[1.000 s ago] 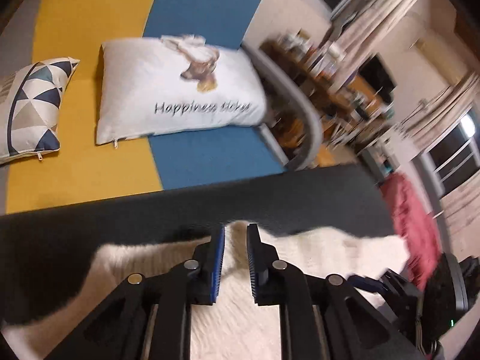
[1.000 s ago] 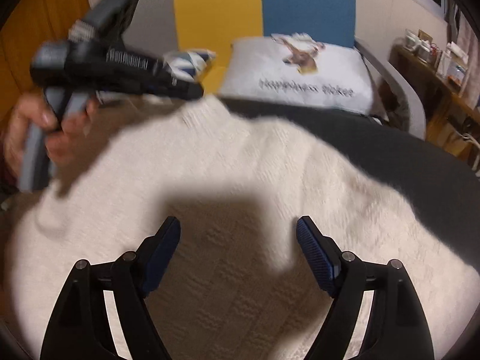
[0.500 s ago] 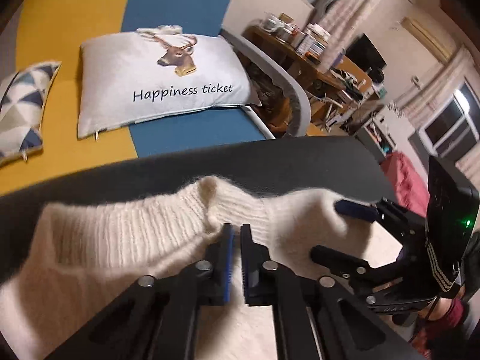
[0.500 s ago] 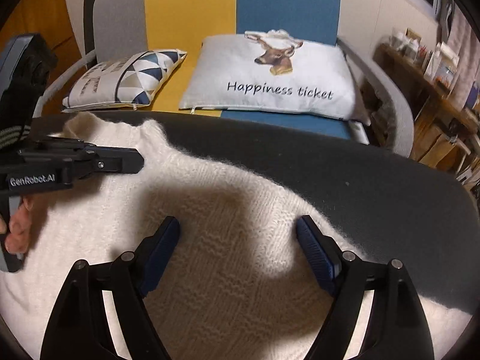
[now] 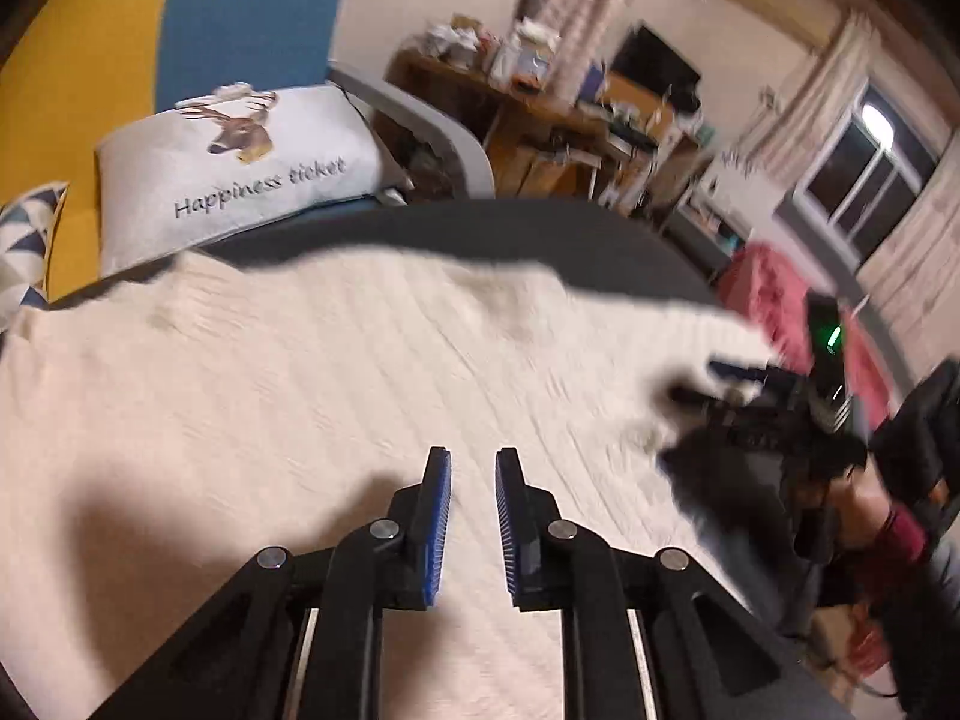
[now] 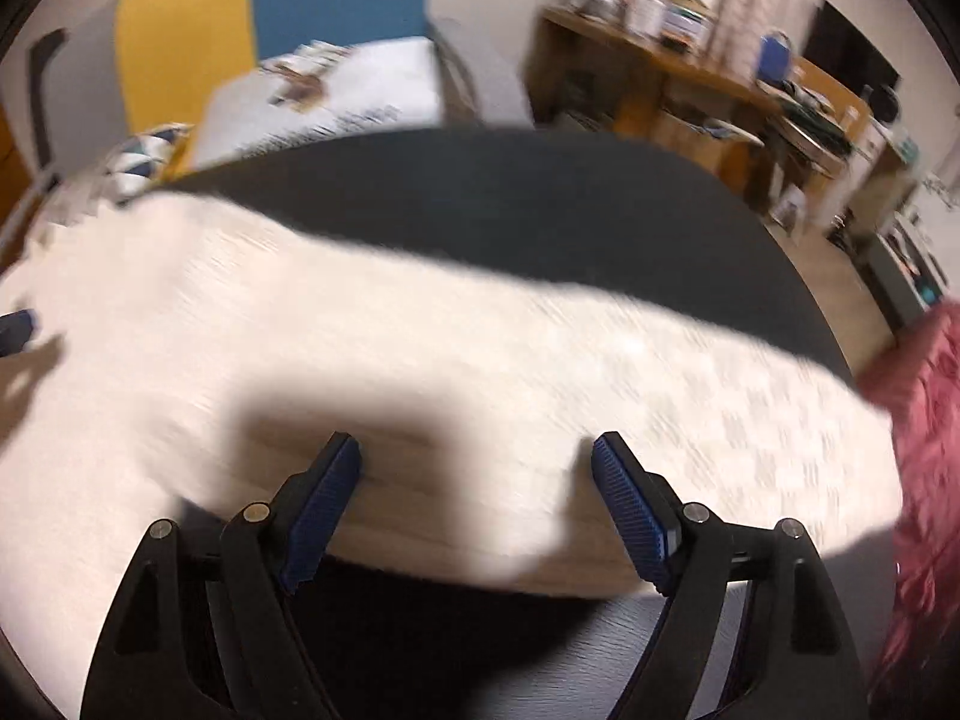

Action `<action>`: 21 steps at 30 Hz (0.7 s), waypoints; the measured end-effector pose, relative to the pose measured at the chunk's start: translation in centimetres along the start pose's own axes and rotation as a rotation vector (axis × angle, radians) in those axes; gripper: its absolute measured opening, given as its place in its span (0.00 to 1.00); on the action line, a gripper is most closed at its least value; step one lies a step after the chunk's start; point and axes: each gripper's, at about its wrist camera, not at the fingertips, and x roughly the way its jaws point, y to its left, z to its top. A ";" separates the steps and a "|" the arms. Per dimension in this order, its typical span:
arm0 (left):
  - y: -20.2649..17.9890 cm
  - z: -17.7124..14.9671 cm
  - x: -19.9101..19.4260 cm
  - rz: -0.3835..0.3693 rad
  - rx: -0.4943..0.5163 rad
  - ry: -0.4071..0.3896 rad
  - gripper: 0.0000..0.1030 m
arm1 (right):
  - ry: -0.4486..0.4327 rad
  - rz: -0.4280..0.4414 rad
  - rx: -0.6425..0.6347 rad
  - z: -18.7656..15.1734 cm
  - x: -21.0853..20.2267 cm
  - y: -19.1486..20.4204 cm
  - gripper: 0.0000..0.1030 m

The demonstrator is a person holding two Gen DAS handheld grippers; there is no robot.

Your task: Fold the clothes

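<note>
A cream knitted sweater (image 5: pixel 300 372) lies spread across the dark round table (image 5: pixel 480 228). My left gripper (image 5: pixel 472 456) hovers over the sweater's middle. Its jaws are opening, a narrow gap shows between the blue pads, and nothing is between them. My right gripper (image 6: pixel 477 444) stands wide open above the sweater's (image 6: pixel 420 348) near edge, where the dark table (image 6: pixel 510 198) shows below the fabric; it holds nothing. In the left wrist view the right gripper (image 5: pixel 720 384) appears blurred at the sweater's right end. A blue fingertip (image 6: pixel 15 324) of the left gripper shows at the far left.
A pink fluffy garment (image 6: pixel 924 420) lies off the table's right side. Behind the table is a yellow and blue sofa (image 5: pixel 120 30) with a white deer pillow (image 5: pixel 240 168) and a triangle-patterned cushion (image 5: pixel 24 228). A cluttered wooden desk (image 6: pixel 690 78) stands at the back right.
My left gripper has let go of the sweater's collar, drawn back over its middle, and its jaws have parted. My right gripper has swung right toward the near edge, still wide open.
</note>
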 end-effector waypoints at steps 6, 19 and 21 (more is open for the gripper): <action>-3.1 -1.1 0.1 -0.012 0.033 0.011 0.14 | -0.006 0.013 0.012 0.5 -0.1 -0.6 0.82; -9.2 -2.7 2.6 -0.094 0.221 0.072 0.16 | -0.035 -0.011 -0.008 -0.1 0.8 -3.1 0.86; -8.6 -1.6 2.5 -0.132 0.166 0.090 0.16 | -0.030 -0.008 -0.015 -0.1 0.6 -3.0 0.86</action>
